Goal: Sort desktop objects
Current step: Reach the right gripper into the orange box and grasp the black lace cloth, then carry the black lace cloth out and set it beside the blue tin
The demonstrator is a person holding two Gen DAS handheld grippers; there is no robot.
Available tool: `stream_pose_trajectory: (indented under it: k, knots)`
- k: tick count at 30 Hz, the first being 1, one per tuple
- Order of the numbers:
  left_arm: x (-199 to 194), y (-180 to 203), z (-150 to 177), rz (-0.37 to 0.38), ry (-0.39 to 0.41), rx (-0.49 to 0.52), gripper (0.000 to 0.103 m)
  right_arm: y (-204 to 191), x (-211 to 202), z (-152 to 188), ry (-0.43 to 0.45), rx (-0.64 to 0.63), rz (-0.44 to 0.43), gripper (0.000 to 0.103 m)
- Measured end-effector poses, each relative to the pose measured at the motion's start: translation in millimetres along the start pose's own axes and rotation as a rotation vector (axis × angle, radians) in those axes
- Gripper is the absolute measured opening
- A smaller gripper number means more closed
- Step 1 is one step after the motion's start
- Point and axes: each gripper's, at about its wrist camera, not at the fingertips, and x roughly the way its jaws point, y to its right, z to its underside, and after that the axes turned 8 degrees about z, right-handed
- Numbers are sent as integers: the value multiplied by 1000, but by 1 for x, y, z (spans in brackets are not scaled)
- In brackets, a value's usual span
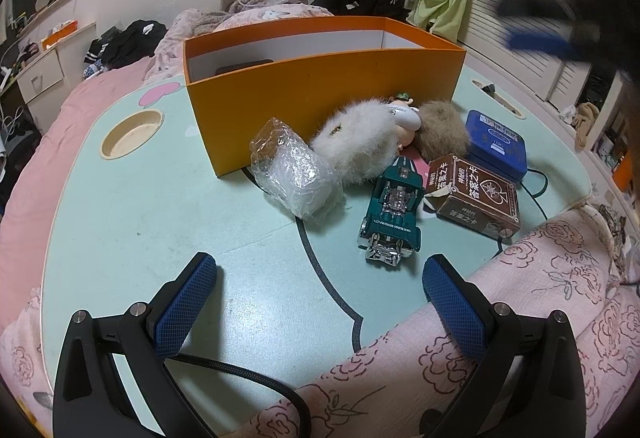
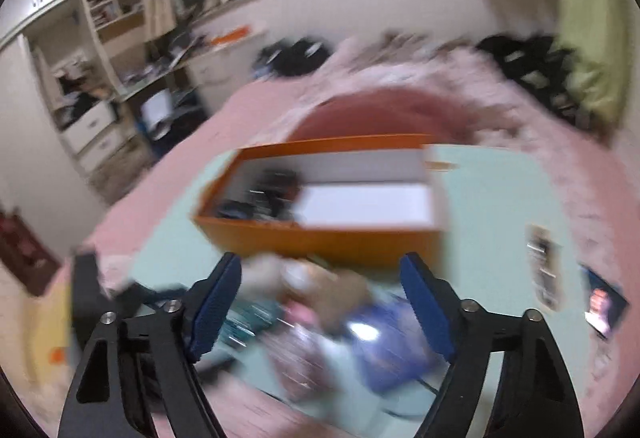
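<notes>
An orange box (image 1: 320, 85) stands open at the back of the mint-green table (image 1: 160, 222). In front of it lie a bubble-wrapped packet (image 1: 292, 173), a white fluffy piece (image 1: 352, 145), a small doll (image 1: 404, 113), a brown fluffy ball (image 1: 444, 129), a green toy car (image 1: 394, 209), a brown card box (image 1: 476, 193) and a blue tin (image 1: 498, 141). My left gripper (image 1: 320, 266) hovers open near the front edge, short of the car. My right gripper (image 2: 320, 262) is open and empty, high above the pile, facing the orange box (image 2: 320, 238). That view is blurred. Dark things (image 2: 264, 193) lie in the box.
A round cup recess (image 1: 132, 133) sits at the table's left, a slot (image 1: 496, 97) at the back right. Pink floral fabric (image 1: 500, 298) covers the front right corner. A black cable (image 1: 536, 177) runs behind the tin. Pink bedding surrounds the table.
</notes>
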Motion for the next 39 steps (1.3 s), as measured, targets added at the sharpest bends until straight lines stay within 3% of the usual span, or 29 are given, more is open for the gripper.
stream_pose_trajectory:
  k: [2,5,9,12,13,14,17,23,26,32,35,39]
  knots:
    - [-1,-1,0,4,3,-1,103,-12,30,-24,-106,17,-50,74]
    - [-1,-2,1,9,9,-3,103,-28,86,-55,-261,18,-50,74]
    - [-1,-3,2,15,18,-6,103,-42,142,-56,-459,16,-21,77]
    - [-1,-4,2,20,22,-8,103,-46,167,-49,-509,-3,21,78]
    - [-1,-3,2,19,22,-9,103,-48,165,-49,-480,-14,23,76]
    - [-1,-4,2,20,19,-11,103,-49,165,-50,-469,-34,37,62]
    - [0,-5,1,22,21,-12,103,-48,157,-54,-462,-37,28,47]
    - [0,-7,0,22,23,-13,103,-29,129,-59,-368,4,-23,45]
    - [0,-7,-1,21,23,-13,103,-11,94,-68,-272,44,-54,45]
    - [0,-7,-1,21,23,-13,103,-2,19,-49,-121,28,-74,45]
    - [0,-8,-1,21,23,-13,103,1,-1,-29,-100,21,-81,46]
    - [0,-7,-1,21,23,-13,103,9,3,0,-122,29,-73,47]
